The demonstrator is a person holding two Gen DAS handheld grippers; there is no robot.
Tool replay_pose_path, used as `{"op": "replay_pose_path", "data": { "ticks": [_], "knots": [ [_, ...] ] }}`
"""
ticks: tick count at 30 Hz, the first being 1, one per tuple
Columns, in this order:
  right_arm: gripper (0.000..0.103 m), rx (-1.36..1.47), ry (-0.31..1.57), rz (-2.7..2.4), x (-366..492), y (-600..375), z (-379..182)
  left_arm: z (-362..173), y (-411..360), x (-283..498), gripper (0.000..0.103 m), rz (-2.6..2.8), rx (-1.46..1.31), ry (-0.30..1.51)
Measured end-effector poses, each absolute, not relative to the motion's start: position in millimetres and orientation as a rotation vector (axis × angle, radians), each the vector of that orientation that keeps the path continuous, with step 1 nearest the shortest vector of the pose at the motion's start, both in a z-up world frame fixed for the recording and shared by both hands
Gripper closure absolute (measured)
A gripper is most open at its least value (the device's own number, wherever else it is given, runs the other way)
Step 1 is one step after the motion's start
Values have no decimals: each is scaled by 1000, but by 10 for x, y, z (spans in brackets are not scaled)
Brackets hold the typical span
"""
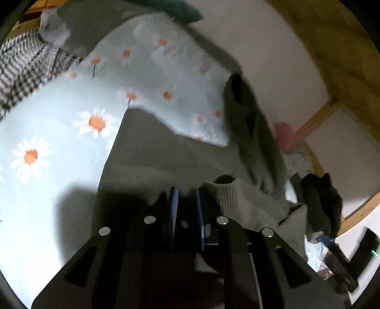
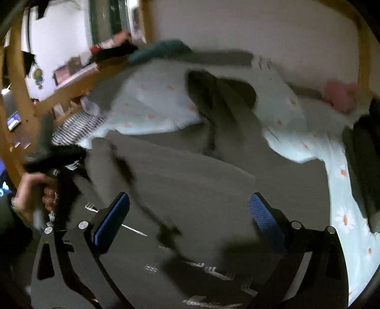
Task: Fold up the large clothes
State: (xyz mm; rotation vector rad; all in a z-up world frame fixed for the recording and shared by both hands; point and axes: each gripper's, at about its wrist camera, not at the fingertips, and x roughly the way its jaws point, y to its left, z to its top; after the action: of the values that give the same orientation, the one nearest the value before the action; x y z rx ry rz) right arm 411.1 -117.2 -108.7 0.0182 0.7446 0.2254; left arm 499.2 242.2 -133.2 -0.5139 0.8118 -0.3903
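A large grey-green sweater (image 2: 190, 180) lies spread over a bed covered with a pale blue daisy-print sheet (image 1: 47, 142), and both views are smeared by motion blur. In the left wrist view the left gripper (image 1: 186, 209) has its blue-padded fingers (image 1: 173, 204) drawn close together, with a bunched edge of the sweater (image 1: 152, 161) pinched between them; a ribbed cuff (image 1: 225, 192) sits just beside the right-hand finger, and a sleeve (image 1: 254, 133) hangs or rises in a dark fold beyond it. A checked black-and-white cloth (image 1: 26, 64) lies at the far left of the sheet, touching the sweater's upper part, and a dark teal item (image 1: 175, 9) rests at the top of the bed. In the right wrist view the right gripper (image 2: 190, 214) hovers over the flat body of the sweater with its blue fingers (image 2: 114, 214) spread wide apart and nothing between them. The person's hand (image 2: 35, 192) is visible at the left edge, wrapped around the dark handle of the other tool. A pink object (image 2: 339, 97) sits near the far right of the bed, and a wooden bed frame (image 2: 21, 99) runs along the left side.
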Motion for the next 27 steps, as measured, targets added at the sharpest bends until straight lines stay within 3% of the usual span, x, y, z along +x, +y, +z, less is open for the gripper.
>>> {"op": "replay_pose_path", "data": {
  "ticks": [2, 4, 5, 7, 8, 9, 10, 12, 14, 16, 18, 23, 27],
  "knots": [
    [5, -134, 815, 311, 4240, -1145, -1233, -1228, 2390, 4990, 90, -420, -490, 798],
    [17, -289, 894, 427, 4383, -932, -1415, -1158, 2306, 5036, 90, -447, -450, 818],
    [27, -338, 942, 457, 4478, -826, -1505, -1139, 2284, 5045, 90, -457, -442, 823],
    [73, -316, 1035, 525, 4545, -641, -1592, -1105, 2236, 5071, 90, -468, -434, 856],
    [79, -311, 1030, 552, 4525, -601, -1545, -1074, 2223, 5079, 85, -461, -434, 876],
    [90, -344, 1023, 595, 4449, -548, -1498, -1021, 2222, 5078, 71, -459, -440, 882],
    [91, -381, 1000, 610, 4378, -476, -1453, -973, 2235, 5048, 62, -465, -447, 879],
    [92, -506, 847, 535, 4061, -383, -1285, -788, 2259, 4937, 26, -444, -443, 832],
    [92, -761, 582, 399, 3531, -195, -1242, -601, 2311, 4767, 12, -377, -445, 766],
    [92, -989, 434, 375, 3018, 14, -1501, -500, 2344, 4600, 12, -335, -472, 718],
    [92, -1111, 436, 407, 2735, 166, -1843, -472, 2316, 4425, 12, -338, -508, 716],
    [89, -1138, 441, 376, 2442, 314, -2249, -643, 1922, 4181, 12, -439, -541, 841],
    [53, -1101, 394, 388, 2437, 432, -2143, -743, 1268, 4245, 11, -567, -412, 945]
  ]
}}
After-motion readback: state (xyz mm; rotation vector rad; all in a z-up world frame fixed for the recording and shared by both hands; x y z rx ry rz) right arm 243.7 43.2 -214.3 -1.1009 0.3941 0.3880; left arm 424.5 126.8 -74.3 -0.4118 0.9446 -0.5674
